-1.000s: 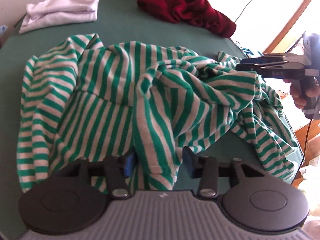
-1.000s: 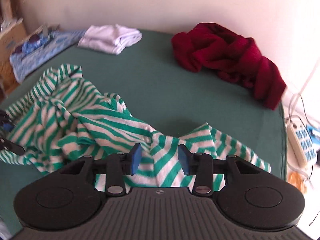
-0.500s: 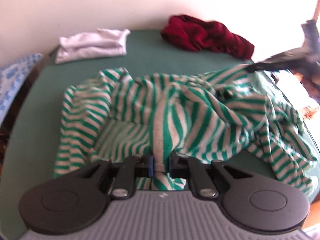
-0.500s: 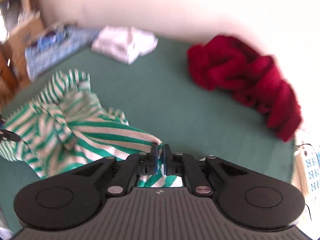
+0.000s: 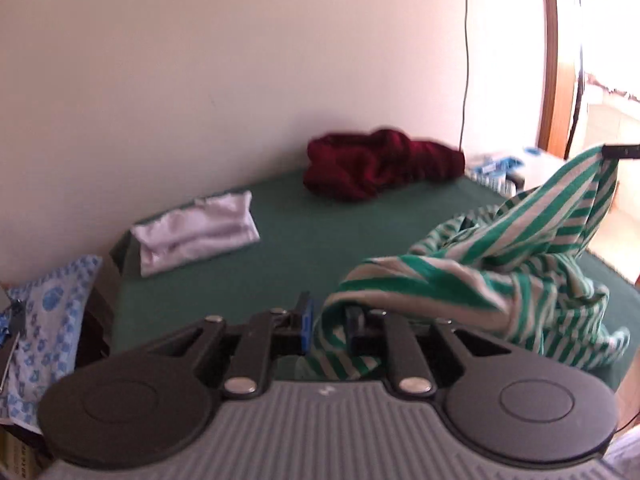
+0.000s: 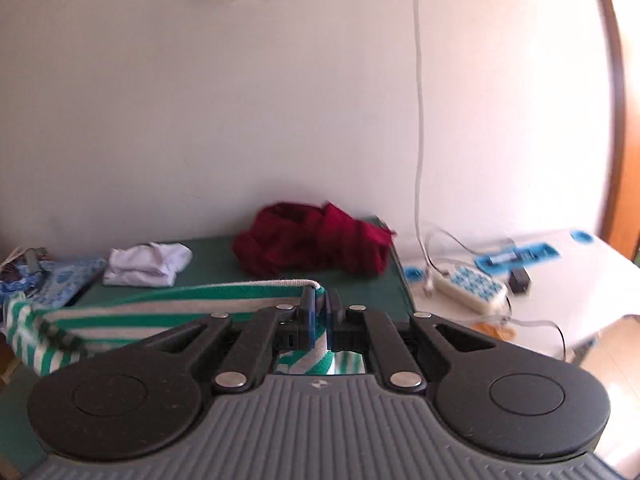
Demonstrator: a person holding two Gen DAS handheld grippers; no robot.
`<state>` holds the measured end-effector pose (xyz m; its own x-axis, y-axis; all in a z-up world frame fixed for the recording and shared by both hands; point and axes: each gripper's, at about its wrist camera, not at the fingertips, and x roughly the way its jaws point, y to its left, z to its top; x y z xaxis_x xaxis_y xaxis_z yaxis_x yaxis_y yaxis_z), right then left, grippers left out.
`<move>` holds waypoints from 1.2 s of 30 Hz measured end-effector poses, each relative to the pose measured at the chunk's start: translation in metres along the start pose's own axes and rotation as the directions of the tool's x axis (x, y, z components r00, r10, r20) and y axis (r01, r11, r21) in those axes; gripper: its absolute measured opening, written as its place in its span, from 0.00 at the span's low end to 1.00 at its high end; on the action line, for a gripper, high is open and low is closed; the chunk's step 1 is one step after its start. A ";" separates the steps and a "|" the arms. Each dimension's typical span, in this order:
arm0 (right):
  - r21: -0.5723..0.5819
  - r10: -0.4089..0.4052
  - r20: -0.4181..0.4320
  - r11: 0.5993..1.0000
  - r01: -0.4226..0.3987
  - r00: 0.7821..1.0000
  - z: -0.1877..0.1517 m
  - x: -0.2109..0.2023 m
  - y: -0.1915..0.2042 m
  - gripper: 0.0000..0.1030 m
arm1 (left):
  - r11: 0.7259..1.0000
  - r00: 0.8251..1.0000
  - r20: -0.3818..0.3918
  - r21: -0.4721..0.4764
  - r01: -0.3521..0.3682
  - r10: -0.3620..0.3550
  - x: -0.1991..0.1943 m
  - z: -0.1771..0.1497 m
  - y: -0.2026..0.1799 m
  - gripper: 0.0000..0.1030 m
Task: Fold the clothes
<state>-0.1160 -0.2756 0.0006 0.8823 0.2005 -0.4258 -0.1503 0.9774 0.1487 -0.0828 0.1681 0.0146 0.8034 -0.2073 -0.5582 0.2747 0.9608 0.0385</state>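
A green-and-white striped garment (image 5: 500, 256) hangs lifted off the green table (image 5: 328, 232), stretched between both grippers. My left gripper (image 5: 328, 326) is shut on one edge of it, with fabric bunched between the blue pads. In the right wrist view my right gripper (image 6: 319, 322) is shut on another edge of the striped garment (image 6: 168, 312), which runs taut to the left. The right gripper's tip (image 5: 622, 151) shows at the far right of the left wrist view, holding the cloth up.
A crumpled dark red garment (image 5: 376, 164) lies at the table's back by the wall. A folded white garment (image 5: 196, 232) sits at the back left. A blue patterned cloth (image 5: 44, 320) lies off the left edge. A power strip (image 6: 468, 284) and cables lie on a white surface (image 6: 572, 280) to the right.
Both grippers closed on the striped garment and rose, lifting it off the table. The views now tilt up toward the wall.
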 end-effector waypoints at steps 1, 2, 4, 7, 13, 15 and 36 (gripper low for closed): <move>0.021 -0.021 -0.020 1.000 0.022 1.000 -0.010 0.001 0.000 0.04 | 1.000 1.000 -0.011 0.007 0.009 -0.009 0.001 -0.004 0.000 0.06; 0.042 -0.033 -0.033 0.999 0.034 0.999 -0.016 0.002 0.001 0.04 | 1.000 1.000 -0.023 0.014 0.019 -0.018 0.003 -0.008 0.000 0.00; 0.070 -0.035 -0.030 0.997 0.037 0.999 -0.020 0.004 0.004 0.04 | 0.999 0.998 -0.046 0.027 0.038 -0.036 0.005 -0.016 0.001 0.00; 0.089 -0.004 0.034 0.996 0.001 0.999 0.005 0.011 0.014 0.04 | 0.997 0.995 -0.078 0.048 0.065 -0.061 0.009 -0.027 0.001 0.00; 0.036 0.123 0.194 0.991 -0.132 0.973 0.096 0.064 0.065 0.04 | 0.989 0.996 -0.077 0.138 0.056 -0.046 -0.008 -0.042 -0.003 0.12; 0.031 0.144 0.201 0.988 -0.153 0.969 0.118 0.096 0.082 0.04 | 0.985 0.994 -0.102 0.162 0.060 -0.044 -0.005 -0.050 -0.008 0.15; 0.045 0.245 -0.397 0.968 -0.247 0.885 -0.078 0.089 0.079 0.50 | 0.938 0.884 -0.335 0.003 0.347 -0.326 0.069 -0.078 -0.054 0.58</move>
<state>-0.0844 -0.1756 -0.0948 0.5666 0.4431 -0.6947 -0.3436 0.8934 0.2896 -0.0834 0.1160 -0.0908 0.4437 -0.4349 -0.7836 0.5383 0.8284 -0.1550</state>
